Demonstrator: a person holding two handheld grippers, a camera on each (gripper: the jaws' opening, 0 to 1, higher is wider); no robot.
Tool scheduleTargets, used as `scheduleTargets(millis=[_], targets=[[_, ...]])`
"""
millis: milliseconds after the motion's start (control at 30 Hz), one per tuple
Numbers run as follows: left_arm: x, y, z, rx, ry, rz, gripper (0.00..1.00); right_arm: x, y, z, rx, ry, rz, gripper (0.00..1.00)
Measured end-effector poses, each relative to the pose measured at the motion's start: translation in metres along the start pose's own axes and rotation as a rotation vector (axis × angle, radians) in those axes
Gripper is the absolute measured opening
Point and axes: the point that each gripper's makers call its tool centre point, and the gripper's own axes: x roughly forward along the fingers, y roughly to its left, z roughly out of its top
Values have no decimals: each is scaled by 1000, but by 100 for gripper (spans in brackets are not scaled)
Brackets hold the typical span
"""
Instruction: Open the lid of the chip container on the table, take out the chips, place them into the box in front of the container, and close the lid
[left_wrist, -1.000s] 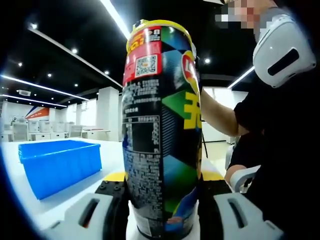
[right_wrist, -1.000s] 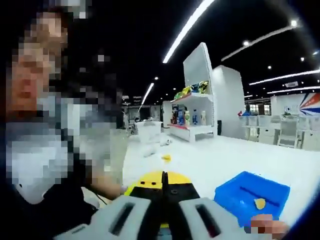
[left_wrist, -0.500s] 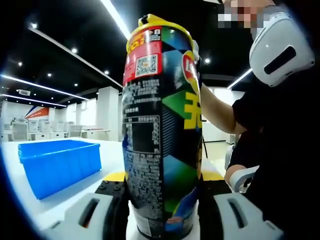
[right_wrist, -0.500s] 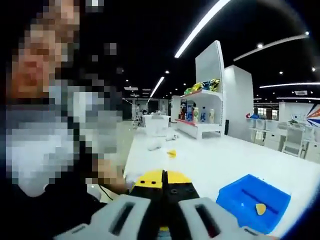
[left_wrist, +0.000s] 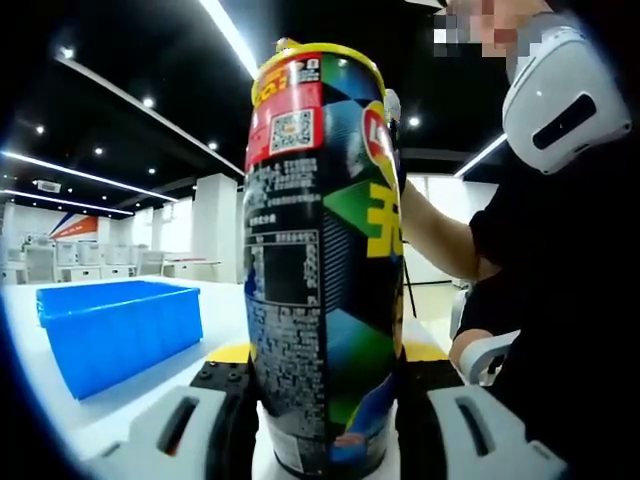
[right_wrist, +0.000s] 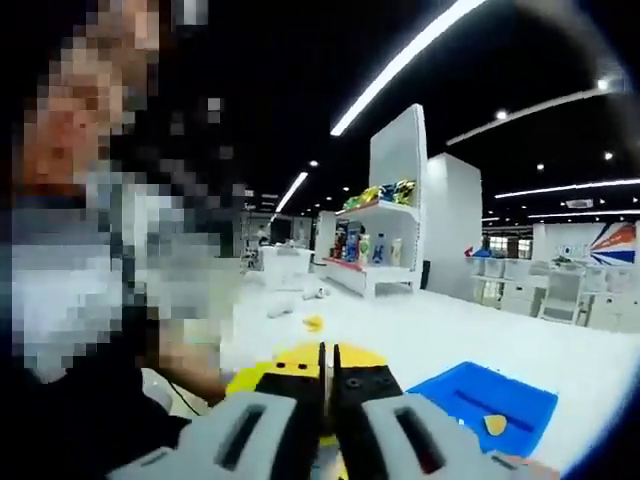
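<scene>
Left tongs clamped on upright chip can at frame centre, blue box on white tabletop at left; right tongs nearly closed, apparently empty, blue box with one chip lower right.

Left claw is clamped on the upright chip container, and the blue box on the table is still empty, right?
Not quite. The left claw does clamp the upright chip container, but the blue box isn't empty: the right gripper view shows a chip lying in it.
</scene>
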Motion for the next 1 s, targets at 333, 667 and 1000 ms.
scheduleTargets(millis=[333, 667, 1000], targets=[[-1, -1, 0, -1, 0, 0, 54, -4, 5, 1, 74, -20, 56, 1], [0, -2, 0, 0, 5, 2, 54, -7, 4, 6, 83, -105, 43, 3], [-2, -3, 5, -6, -5, 3, 54, -12, 11, 9, 25, -116, 48, 25]])
